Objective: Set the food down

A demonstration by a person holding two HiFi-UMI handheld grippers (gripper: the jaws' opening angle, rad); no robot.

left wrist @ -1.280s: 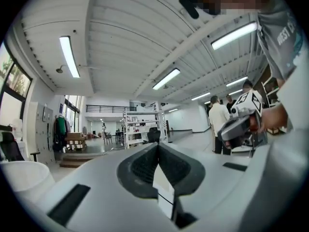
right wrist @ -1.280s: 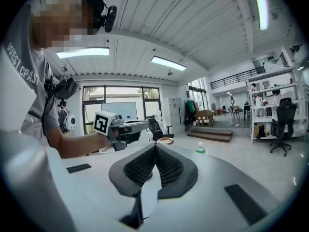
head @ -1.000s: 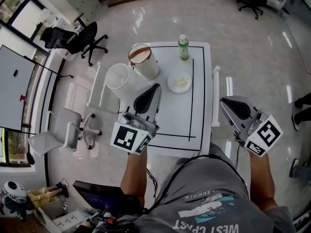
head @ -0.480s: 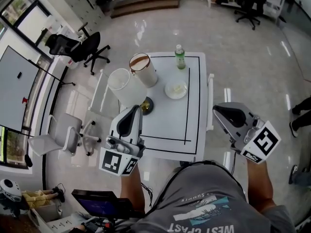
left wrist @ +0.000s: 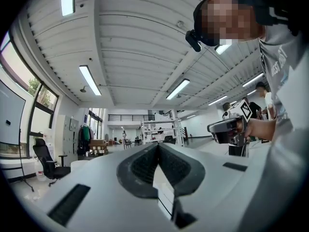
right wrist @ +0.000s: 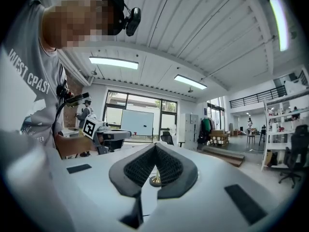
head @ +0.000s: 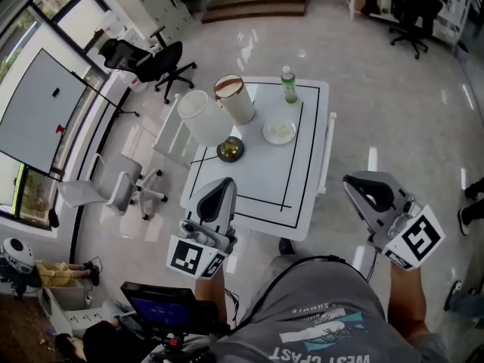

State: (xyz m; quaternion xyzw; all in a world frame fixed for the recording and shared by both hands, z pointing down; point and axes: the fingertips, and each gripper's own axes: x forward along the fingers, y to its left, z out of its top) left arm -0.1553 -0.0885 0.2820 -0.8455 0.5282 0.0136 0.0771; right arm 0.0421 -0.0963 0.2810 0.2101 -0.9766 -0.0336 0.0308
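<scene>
Near the table (head: 281,174), left gripper (head: 222,184) and right gripper (head: 357,181) show jaws pressed together; shirt (head: 333,316) reads "SUMMER".

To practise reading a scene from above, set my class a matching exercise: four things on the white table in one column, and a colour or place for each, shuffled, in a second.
Things:
1 bottle
2 plate
3 bowl
4 tall container

Descriptions:
A dark, by the left edge of the table
B green, white cap, at the far edge
C white, pale food on it, right of the bowl
D brown inside, at the far left corner

Pairs: 1-B; 2-C; 3-A; 4-D
</scene>
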